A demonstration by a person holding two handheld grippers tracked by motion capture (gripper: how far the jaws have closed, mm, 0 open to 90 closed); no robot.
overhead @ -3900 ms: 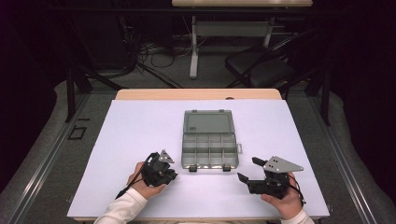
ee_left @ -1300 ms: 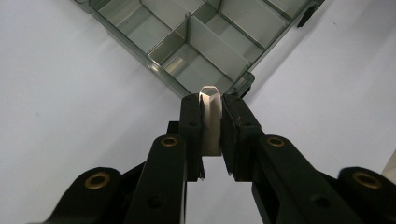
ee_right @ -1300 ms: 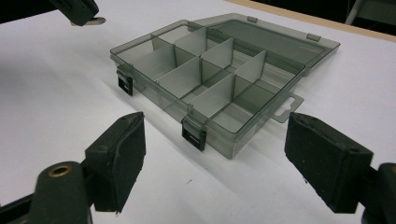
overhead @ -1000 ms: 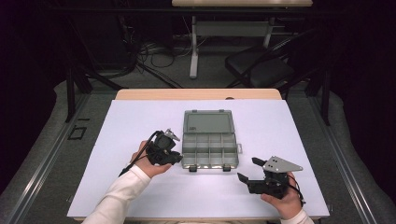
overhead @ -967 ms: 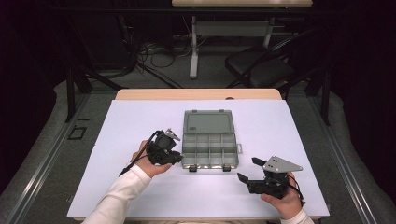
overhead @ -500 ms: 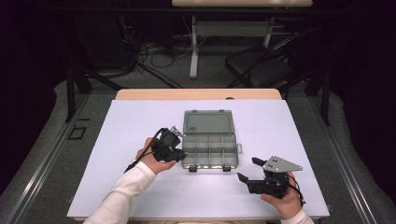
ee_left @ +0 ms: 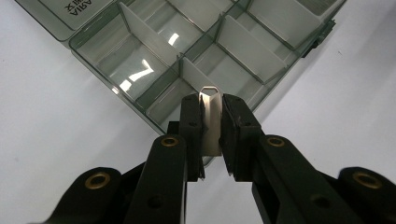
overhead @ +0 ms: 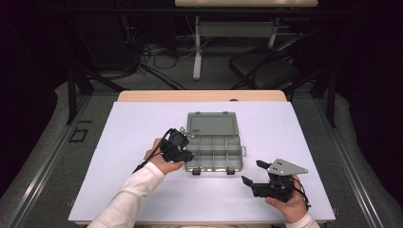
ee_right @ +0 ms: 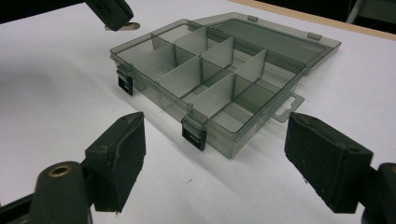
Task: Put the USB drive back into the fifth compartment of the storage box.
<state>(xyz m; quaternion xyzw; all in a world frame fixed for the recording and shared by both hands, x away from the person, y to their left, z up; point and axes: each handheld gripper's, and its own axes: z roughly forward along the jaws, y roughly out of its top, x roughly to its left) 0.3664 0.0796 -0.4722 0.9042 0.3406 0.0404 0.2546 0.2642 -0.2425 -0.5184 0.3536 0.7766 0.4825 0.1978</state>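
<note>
A smoky grey plastic organizer box lies open mid-table, lid flat behind it and several bare compartments inside. My left gripper hovers at the box's front left corner, shut on a small flat metal piece that stands upright between its pads, just over the corner compartment. The tip of that metal piece also pokes out in the right gripper view. My right gripper rests on the table to the front right of the box, open, nothing between its fingers.
White sheet covers the table, wooden edge at the back. Box latches face the near side; a hang tab sticks out on the right. A chair and cables stand beyond the table.
My left gripper has travelled forward and right from the near-left table area to the box's front left corner, carrying the metal piece. The right gripper has stayed put.
</note>
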